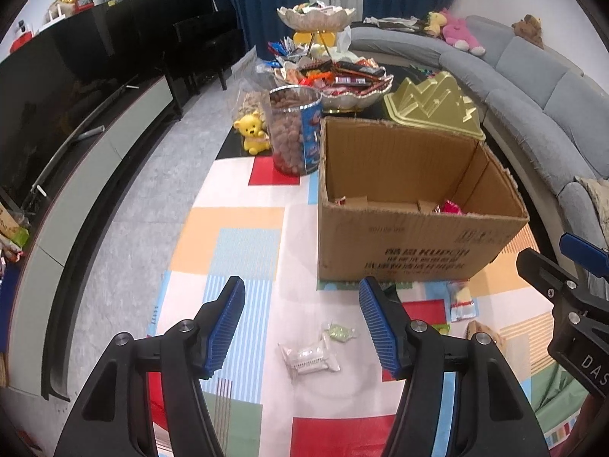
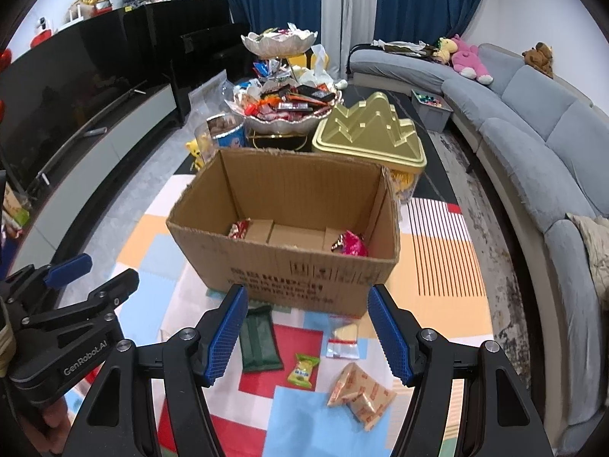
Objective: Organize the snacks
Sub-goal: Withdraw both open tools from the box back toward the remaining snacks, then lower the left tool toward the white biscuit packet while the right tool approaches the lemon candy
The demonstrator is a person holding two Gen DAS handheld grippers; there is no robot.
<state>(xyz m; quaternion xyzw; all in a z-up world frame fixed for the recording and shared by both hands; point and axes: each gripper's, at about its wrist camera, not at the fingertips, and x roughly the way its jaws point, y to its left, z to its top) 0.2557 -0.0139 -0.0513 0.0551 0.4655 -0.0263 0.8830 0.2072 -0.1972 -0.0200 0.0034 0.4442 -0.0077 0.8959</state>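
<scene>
Loose snacks lie on the patterned cloth (image 1: 236,236) before the cardboard box (image 1: 415,243). A white packet (image 1: 309,358) and a green candy (image 1: 338,333) sit between my left gripper's (image 1: 302,327) spread jaws, untouched. My right gripper (image 2: 306,333), jaws also spread and empty, frames a dark green bar (image 2: 259,337), a green sweet (image 2: 302,370) and a tan pack (image 2: 359,392).

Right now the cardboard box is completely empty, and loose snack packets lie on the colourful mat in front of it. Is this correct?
Not quite. The cardboard box is not empty: the right wrist view shows a pink packet and a red packet on its bottom. The rest holds: loose packets such as the green candy lie on the mat in front.
</scene>
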